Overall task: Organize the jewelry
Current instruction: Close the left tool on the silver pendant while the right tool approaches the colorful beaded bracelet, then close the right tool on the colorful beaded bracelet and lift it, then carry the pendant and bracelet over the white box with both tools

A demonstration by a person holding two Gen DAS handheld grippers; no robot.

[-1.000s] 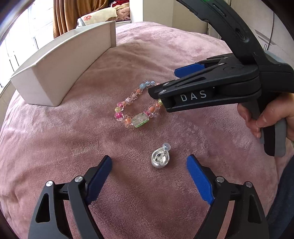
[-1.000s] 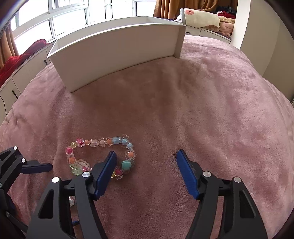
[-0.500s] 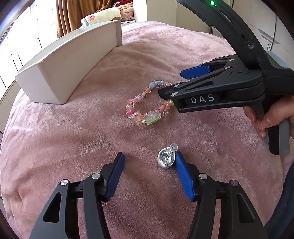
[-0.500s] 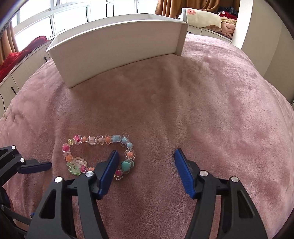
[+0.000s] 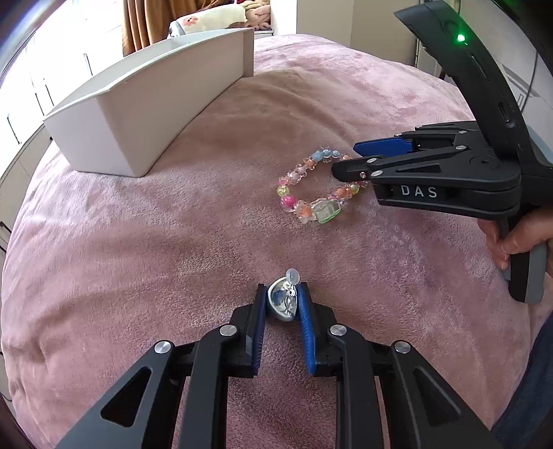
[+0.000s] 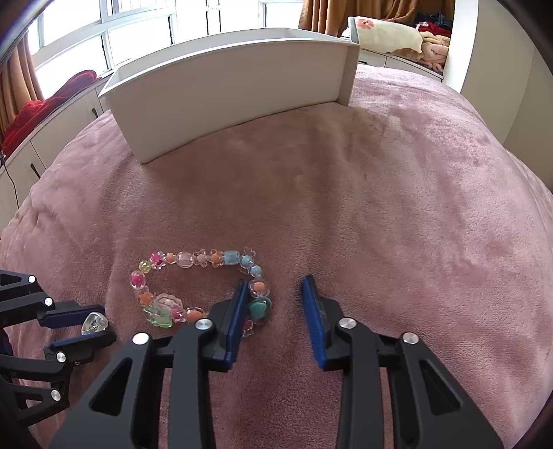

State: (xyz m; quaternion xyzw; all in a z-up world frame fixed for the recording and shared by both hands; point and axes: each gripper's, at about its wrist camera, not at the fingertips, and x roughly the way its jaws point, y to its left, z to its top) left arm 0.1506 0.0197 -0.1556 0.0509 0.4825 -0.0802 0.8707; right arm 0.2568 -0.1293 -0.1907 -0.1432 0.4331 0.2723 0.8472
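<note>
home, bedroom | pink plush blanket (image 6: pixel 397 193) as work surface | folded blankets and clothes (image 6: pixel 397 36) heaped on far right shelf | brown curtains (image 6: pixel 19 72) by far windows (image 6: pixel 86 31) | red throw (image 6: pixel 52 103) on far left white cabinets (image 6: pixel 48 138)

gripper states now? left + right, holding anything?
Left gripper: shut on the silver earring.
Right gripper: open, holding nothing; its left finger sits inside the beaded bracelet loop.
</note>
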